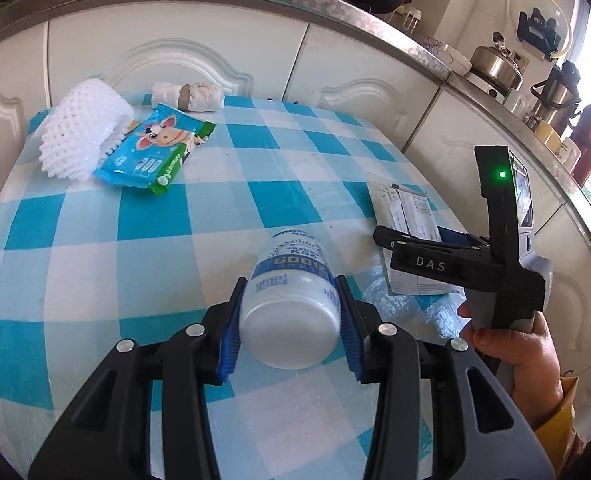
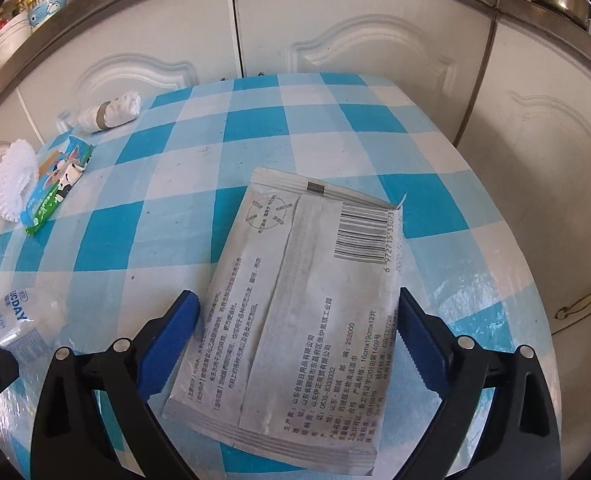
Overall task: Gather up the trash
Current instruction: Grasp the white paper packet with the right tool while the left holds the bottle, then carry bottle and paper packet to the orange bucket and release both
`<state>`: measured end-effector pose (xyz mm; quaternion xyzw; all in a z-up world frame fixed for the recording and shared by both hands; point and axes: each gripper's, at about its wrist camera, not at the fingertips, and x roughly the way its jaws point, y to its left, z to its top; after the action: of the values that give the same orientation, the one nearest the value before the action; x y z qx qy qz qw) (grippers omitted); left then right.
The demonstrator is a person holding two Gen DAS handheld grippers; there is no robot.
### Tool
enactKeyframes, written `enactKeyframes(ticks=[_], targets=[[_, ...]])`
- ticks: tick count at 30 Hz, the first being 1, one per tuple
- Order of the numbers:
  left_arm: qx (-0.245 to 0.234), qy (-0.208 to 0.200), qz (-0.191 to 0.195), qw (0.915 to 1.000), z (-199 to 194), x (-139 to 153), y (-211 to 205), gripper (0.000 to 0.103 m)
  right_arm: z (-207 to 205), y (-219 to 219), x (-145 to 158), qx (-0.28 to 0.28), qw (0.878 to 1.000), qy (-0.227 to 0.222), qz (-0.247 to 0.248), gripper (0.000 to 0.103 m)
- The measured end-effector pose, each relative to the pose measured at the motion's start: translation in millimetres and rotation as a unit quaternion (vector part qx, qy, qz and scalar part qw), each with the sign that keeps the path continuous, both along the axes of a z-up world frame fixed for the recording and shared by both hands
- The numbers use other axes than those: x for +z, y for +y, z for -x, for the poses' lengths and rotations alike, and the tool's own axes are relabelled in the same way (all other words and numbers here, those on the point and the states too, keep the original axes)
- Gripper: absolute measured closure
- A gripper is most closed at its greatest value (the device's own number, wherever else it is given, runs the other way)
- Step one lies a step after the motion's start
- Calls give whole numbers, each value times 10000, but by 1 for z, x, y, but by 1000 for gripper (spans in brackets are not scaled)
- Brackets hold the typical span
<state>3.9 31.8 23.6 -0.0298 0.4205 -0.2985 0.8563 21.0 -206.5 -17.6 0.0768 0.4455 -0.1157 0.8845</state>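
Bottle (image 1: 291, 300) labelled "600", silver packet (image 2: 295, 300) barcode "6 972715", gripper (image 1: 409, 240) marked "DAS"

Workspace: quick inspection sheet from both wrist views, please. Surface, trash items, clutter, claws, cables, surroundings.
Surface: table under a blue and white checked cloth, glossy at the near edge.
Job's things: plastic bottle on its side; grey printed pouch lying flat, print side up; blue cartoon wrapper; white foam net overlapping the wrapper; banded white wad at the far edge.
Clutter: nothing seen beyond the trash.
Claws: left claw shut on the plastic bottle; right claw open, straddling the grey printed pouch, pads not pressing it.
Cables: nothing seen.
Surroundings: white cabinet doors behind the table; counter above carrying a kettle and pans.
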Motion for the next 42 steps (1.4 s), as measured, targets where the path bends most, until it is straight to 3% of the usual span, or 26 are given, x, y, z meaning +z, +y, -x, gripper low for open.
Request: enactKeyframes(ticks=[8,14,32,42], targets=[[204,210,82,9995,19,-8,24,59,7,5,3,308,9995,-111,18,23],[291,270,96,9992,38,-10,42,59,16,12,5,512,9985,-174,24,28],[822,128,265,9962,77,1,115,59,55,48,31,938,9899,-718,-787,31],[991,64,400,9943,100,2,149,59,90,94,39,1349,9858,-672,-744,31]])
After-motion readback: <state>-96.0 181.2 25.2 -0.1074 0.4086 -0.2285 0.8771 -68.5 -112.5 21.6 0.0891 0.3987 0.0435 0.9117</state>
